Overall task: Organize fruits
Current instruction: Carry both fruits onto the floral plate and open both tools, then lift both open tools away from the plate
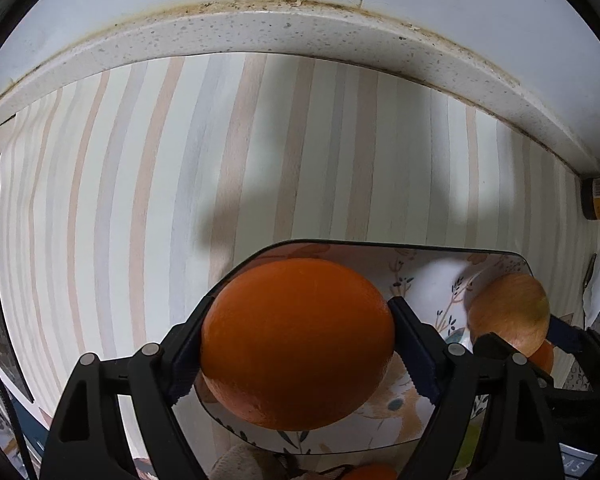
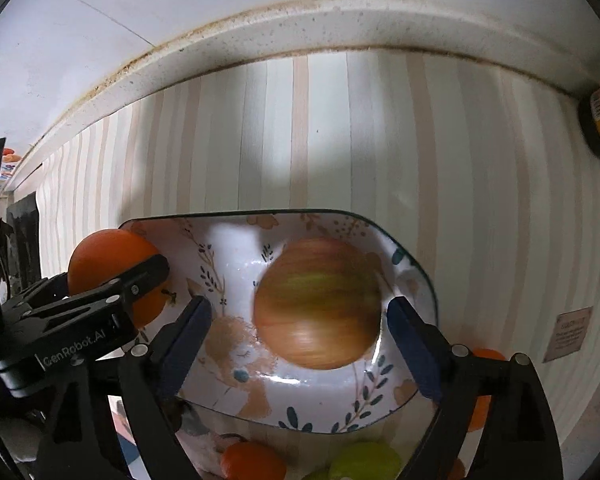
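My left claw (image 1: 296,344) is clamped on the orange (image 1: 298,344), held over the near-left rim of the patterned bowl (image 2: 416,276). My right claw (image 2: 300,336) gapes wide, both pads clear of the blurred apple (image 2: 318,304) inside the bowl. Beyond lies bare striped desk (image 2: 340,128) up to the wall's raised ledge (image 1: 260,32).

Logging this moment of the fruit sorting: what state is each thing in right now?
Left gripper: shut on the orange.
Orange: held above the plate's left edge.
Right gripper: open, fingers either side of the apple.
Apple: motion-blurred, over the plate, ungripped.
Plate: flat on the striped mat.
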Action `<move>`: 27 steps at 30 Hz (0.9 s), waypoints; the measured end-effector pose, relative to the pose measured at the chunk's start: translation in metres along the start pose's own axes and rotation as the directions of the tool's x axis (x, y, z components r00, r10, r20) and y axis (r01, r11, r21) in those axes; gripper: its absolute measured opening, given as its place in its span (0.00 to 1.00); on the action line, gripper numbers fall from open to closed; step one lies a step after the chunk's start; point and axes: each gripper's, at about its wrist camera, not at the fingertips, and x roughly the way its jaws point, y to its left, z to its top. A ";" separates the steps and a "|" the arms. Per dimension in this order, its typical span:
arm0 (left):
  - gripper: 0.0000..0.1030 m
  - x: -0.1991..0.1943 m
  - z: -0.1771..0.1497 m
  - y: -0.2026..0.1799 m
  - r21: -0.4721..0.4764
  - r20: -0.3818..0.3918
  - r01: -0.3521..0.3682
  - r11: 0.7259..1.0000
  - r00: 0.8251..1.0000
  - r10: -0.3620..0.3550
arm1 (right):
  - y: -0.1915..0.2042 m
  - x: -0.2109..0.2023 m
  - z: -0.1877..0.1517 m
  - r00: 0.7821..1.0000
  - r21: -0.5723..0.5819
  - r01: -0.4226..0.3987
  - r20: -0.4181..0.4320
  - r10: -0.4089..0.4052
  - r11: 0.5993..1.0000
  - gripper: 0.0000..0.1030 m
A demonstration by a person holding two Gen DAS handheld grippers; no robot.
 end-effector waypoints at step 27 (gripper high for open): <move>0.95 -0.095 -0.103 0.036 0.008 0.165 -0.009 1.000 0.986 0.008 | -0.001 -0.088 -0.122 0.971 -0.028 0.153 0.188 -0.145 0.988 0.91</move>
